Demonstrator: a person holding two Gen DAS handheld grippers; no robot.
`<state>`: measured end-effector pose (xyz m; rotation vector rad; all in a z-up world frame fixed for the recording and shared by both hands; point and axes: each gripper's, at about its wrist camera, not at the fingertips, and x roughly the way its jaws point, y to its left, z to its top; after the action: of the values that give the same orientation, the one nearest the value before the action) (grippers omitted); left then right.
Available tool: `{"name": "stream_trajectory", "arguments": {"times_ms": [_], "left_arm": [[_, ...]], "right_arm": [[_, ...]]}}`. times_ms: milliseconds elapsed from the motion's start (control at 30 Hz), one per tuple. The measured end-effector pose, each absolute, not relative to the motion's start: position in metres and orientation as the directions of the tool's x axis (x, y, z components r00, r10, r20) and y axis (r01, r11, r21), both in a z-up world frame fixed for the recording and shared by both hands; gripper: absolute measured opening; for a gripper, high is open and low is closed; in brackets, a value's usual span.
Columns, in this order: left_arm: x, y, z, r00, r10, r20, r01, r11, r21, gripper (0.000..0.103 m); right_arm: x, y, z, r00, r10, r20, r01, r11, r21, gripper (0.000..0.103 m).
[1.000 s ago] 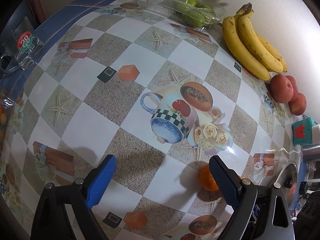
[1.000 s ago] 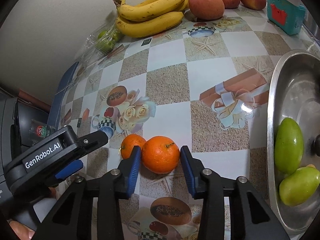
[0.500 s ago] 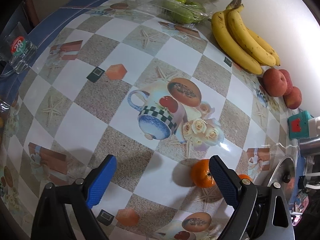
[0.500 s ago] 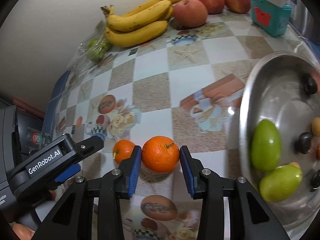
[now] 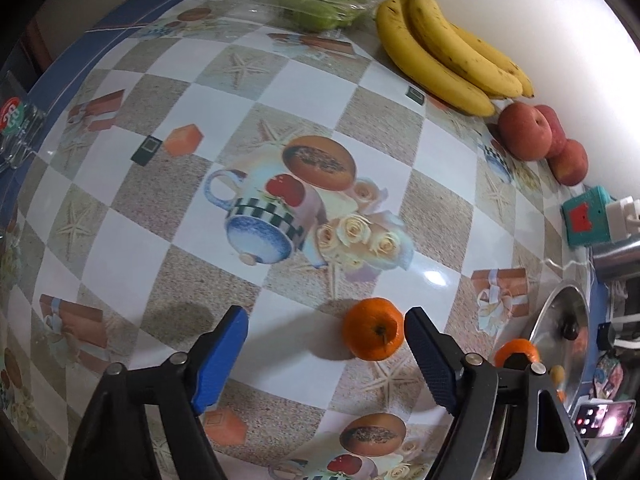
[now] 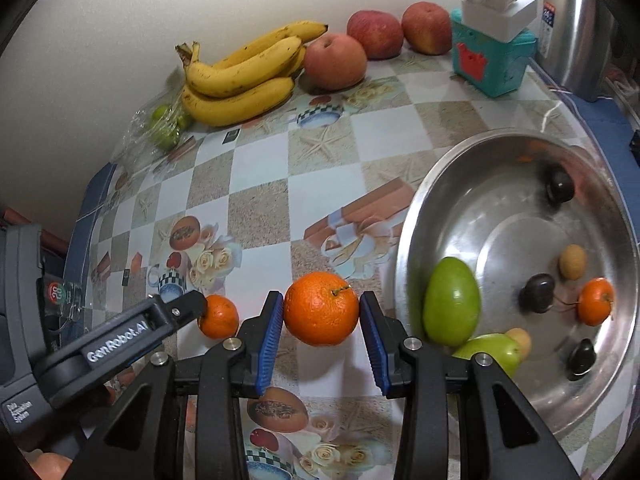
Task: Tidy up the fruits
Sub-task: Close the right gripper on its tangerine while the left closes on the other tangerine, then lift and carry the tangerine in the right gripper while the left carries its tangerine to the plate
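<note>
Lifting large orange [image 6: 321, 309], right gripper [image 6: 321, 334] clamped, toward steel bowl [image 6: 424, 200] at three o'clock; left gripper [image 5: 326, 354] narrowing, still open, around small orange [image 5: 373, 334].

Bagged green fruit [image 5: 316, 8] blurred — steel bowl [image 5: 560, 320] partly hidden behind hand-held gripper.

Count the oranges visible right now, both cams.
3. One orange gripped in the right claw, a smaller one on the table by the left claw, another in the steel bowl. More may be hidden.
</note>
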<state>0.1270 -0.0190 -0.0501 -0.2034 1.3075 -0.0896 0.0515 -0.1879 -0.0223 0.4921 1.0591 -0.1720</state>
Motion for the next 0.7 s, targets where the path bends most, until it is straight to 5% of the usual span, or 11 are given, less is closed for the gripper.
{"name": "stream_trajectory", "arguments": {"times_ms": [700], "left_arm": [[0.132,-0.047,-0.059,0.237,-0.223,-0.946,0.037,0.975,-0.22,0.037]], "right_arm": [[0.045,-0.192,-0.011,0.512,0.087,-0.855,0.365,0.878,0.308,0.041]]}}
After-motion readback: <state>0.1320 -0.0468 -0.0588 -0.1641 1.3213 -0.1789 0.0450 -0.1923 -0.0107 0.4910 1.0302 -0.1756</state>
